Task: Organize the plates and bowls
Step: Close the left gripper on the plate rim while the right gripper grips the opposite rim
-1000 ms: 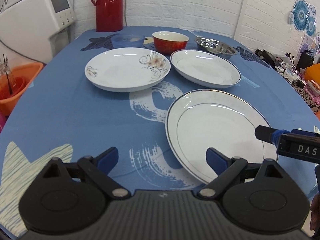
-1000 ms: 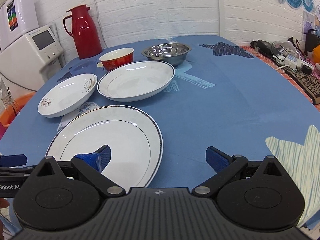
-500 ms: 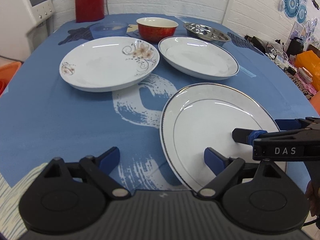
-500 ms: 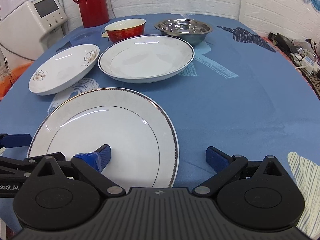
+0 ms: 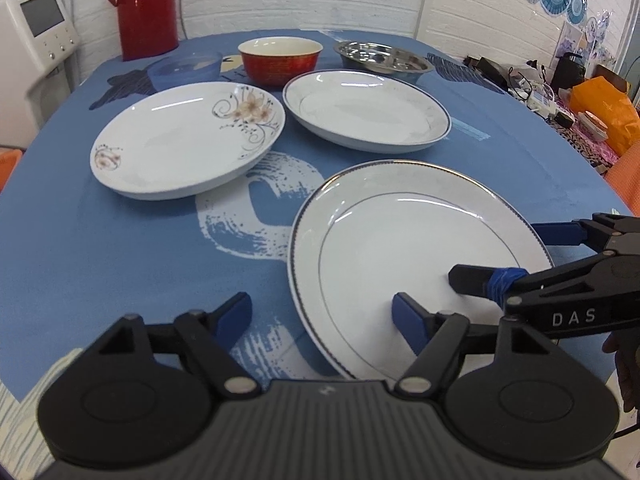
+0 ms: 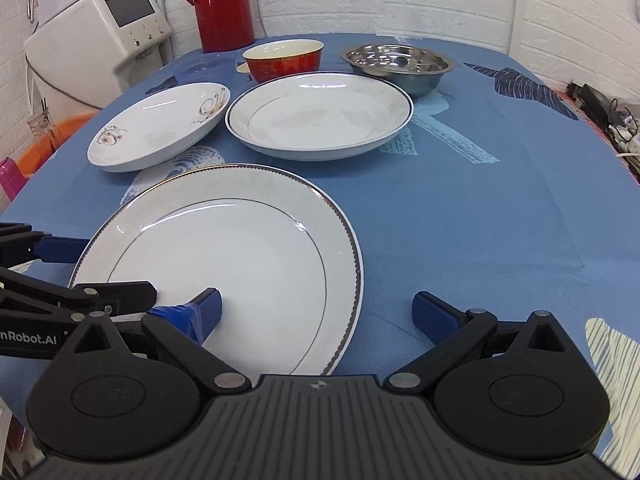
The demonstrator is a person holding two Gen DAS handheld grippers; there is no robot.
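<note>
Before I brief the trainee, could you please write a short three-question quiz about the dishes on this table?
1. True or false: the red bowl sits stacked inside the steel bowl.
2. Which plate has jaws of both grippers over it?
A. the flower-patterned plate
B. the blue-rimmed deep plate
C. the large gold-rimmed plate
3. Fill in: the tall vessel at the back of the table is a red ____.

Key
1. False; they stand apart, side by side.
2. C; the left gripper and right gripper are both open, one jaw each above it.
3. thermos
</note>
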